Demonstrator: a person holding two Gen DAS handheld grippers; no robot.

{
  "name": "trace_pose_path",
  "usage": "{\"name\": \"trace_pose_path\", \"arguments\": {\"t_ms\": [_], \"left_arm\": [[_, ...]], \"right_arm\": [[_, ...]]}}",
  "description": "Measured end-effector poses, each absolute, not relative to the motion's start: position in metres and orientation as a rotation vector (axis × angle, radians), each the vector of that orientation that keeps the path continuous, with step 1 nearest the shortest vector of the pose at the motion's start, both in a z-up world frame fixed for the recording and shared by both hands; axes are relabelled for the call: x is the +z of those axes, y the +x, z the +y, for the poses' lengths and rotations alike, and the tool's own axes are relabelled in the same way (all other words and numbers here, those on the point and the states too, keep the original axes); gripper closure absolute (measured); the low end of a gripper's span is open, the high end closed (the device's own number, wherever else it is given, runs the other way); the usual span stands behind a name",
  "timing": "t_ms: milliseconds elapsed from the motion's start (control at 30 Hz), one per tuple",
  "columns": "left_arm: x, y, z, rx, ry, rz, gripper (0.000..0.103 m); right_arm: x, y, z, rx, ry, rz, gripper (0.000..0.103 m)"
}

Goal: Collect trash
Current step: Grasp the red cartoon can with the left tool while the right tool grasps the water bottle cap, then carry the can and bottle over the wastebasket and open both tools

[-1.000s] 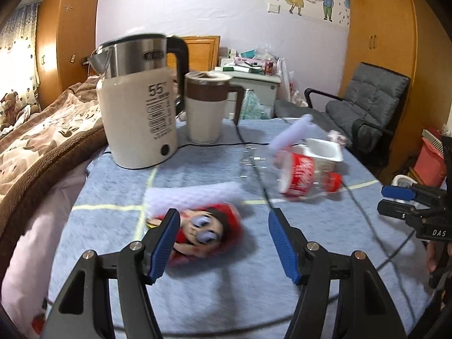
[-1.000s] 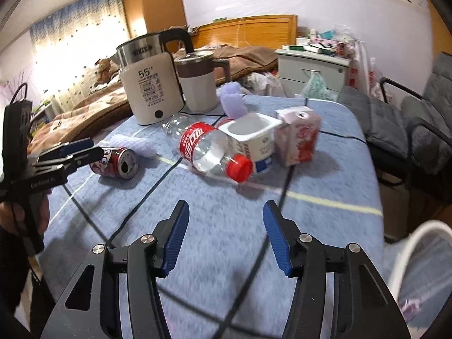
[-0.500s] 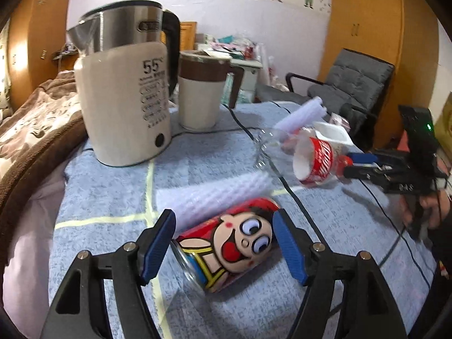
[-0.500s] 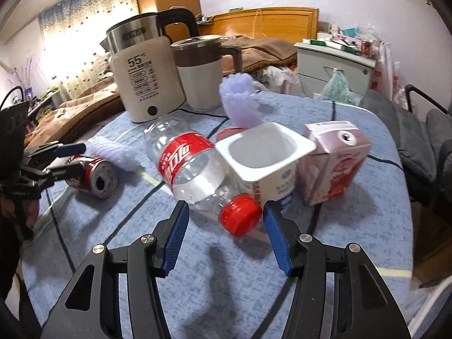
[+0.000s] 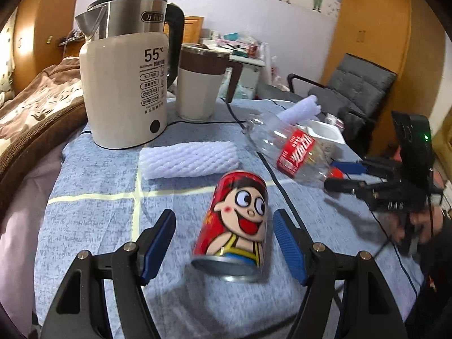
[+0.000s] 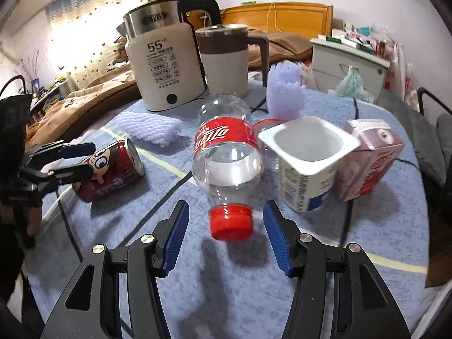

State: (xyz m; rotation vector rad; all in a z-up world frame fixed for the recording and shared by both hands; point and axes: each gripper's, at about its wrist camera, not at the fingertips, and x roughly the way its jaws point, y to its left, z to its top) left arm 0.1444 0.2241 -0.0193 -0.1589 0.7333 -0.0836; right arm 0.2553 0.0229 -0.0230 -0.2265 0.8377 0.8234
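The left tool (image 5: 223, 243) stood released, its blue-padded jaws spread on either side of a red drink can printed with a cartoon boy's face (image 5: 237, 223). The can lay on its side on the worktop covered in a blue cloth with pale grid lines (image 5: 93, 212), its open silver end turned toward the camera, and a gap showed between each pad and the can's wall.

The right tool (image 6: 226, 234) was likewise released. Its jaws flanked the red screw cap of a clear plastic bottle with a red label (image 6: 226, 152), which lay on its side with the cap pointing at the camera; neither pad touched the cap.

Just beside the bottle, a white plastic yoghurt cup (image 6: 308, 158) leaned with its mouth tipped up, and a pink drink carton (image 6: 367, 161) rested against it. A white foam net sleeve (image 5: 189, 158) lay between the can and a cream-and-steel electric kettle marked 55 (image 5: 127, 84), with a cream mug with a brown band and handle (image 5: 200, 84) standing next to the kettle. A second, pale purple foam sleeve (image 6: 284, 93) stood upright behind the bottle. A black cable crossed the cloth. A grey padded chair (image 5: 358, 90) stood beyond the worktop.
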Motion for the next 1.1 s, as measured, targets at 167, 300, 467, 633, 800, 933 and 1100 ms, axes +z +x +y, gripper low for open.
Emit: {"name": "trace_pose_path", "arguments": {"t_ms": [167,300,467,633,800,933,1100], "left_arm": [[-0.033,0.162,0.208,-0.054,-0.12,0.798,0.03],[-0.031,0.163,0.198,-0.022,-0.099,0.785,0.042],[-0.03,0.159,0.188,0.018,-0.093,0.788,0.043],[-0.029,0.147,0.178,0.043,-0.127,0.783,0.044],[-0.026,0.129,0.161,0.038,-0.174,0.777,0.044],[-0.023,0.115,0.14,0.02,-0.19,0.771,0.045],[-0.012,0.104,0.112,-0.021,-0.2,0.75,0.045]], "right_arm": [[-0.026,0.256,0.032,0.808,-0.205,0.861,0.065],[-0.026,0.255,0.028,0.789,-0.183,0.864,0.069],[-0.022,0.248,0.018,0.782,-0.145,0.872,0.07],[-0.019,0.221,0.001,0.785,-0.145,0.878,0.07],[-0.015,0.19,-0.031,0.755,-0.125,0.87,0.07],[-0.009,0.166,-0.057,0.727,-0.112,0.848,0.07],[0.001,0.145,-0.091,0.688,-0.066,0.83,0.07]]}}
